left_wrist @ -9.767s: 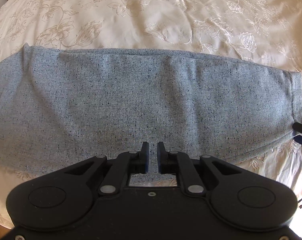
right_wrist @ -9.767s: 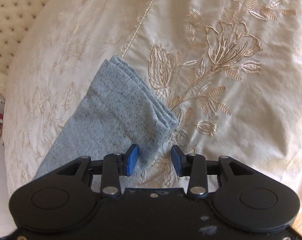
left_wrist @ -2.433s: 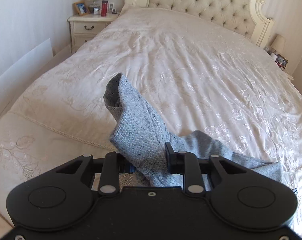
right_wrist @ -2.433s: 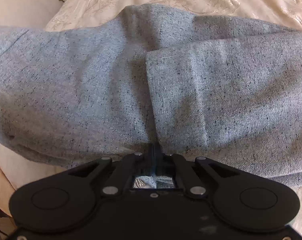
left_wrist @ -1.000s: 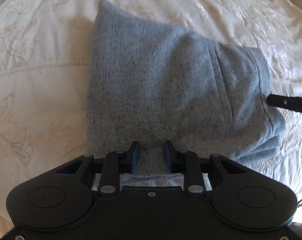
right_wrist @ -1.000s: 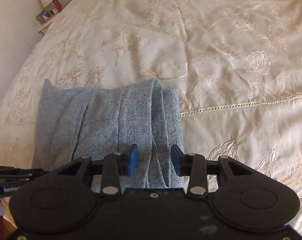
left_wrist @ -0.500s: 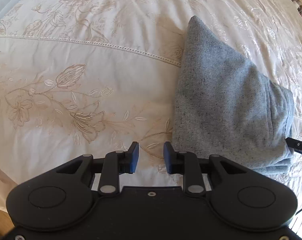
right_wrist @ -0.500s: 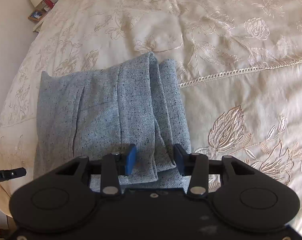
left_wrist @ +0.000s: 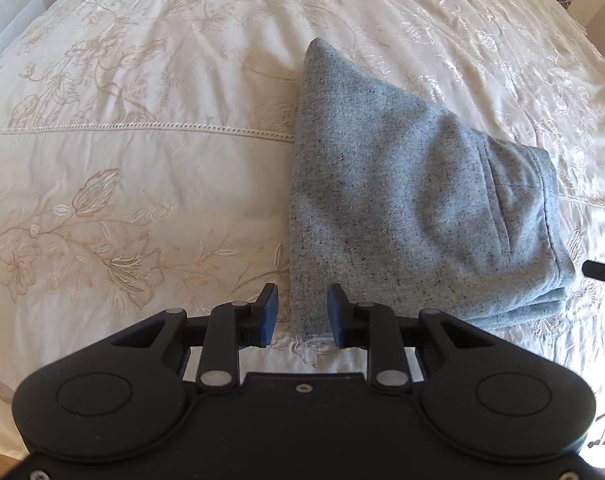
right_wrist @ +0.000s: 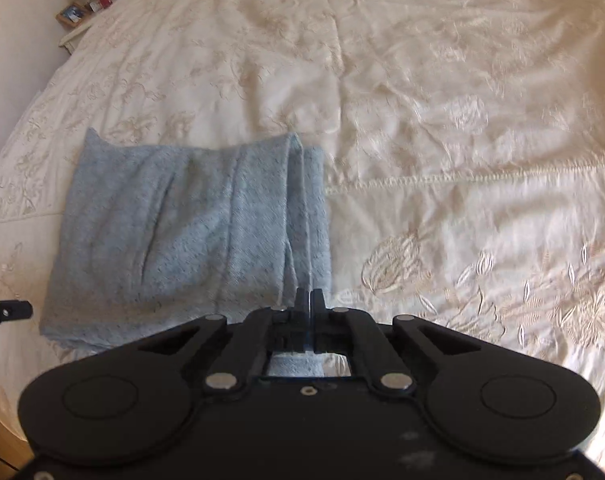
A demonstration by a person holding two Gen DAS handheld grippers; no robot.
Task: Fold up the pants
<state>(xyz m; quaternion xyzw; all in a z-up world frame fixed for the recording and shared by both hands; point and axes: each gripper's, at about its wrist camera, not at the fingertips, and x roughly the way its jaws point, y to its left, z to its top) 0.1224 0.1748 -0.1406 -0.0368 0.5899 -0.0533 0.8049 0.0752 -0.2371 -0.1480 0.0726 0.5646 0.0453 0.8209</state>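
The grey-blue pants [left_wrist: 414, 216] lie folded into a compact bundle on the cream embroidered bedspread [left_wrist: 134, 160]. My left gripper [left_wrist: 300, 310] hovers at the bundle's near left corner. It is open: the corner shows between the blue pads, which do not press on it. In the right wrist view the pants [right_wrist: 182, 232] lie flat at the left, layered edges to the right. My right gripper [right_wrist: 309, 300] is over the near right edge of the bundle, shut, its fingers together and no cloth visibly lifted. Each view shows the other gripper's black tip at its side edge.
The bedspread [right_wrist: 442, 120] stretches wide to the right and beyond the pants. A nightstand [right_wrist: 82, 12] with a lamp and small items stands at the far left of the bed. The bed's near edge runs just below both grippers.
The right gripper's jaws, open half a second ago, have shut, and it has pulled back from the bundle. The left gripper shifted right, so the bundle's corner now shows between its pads.
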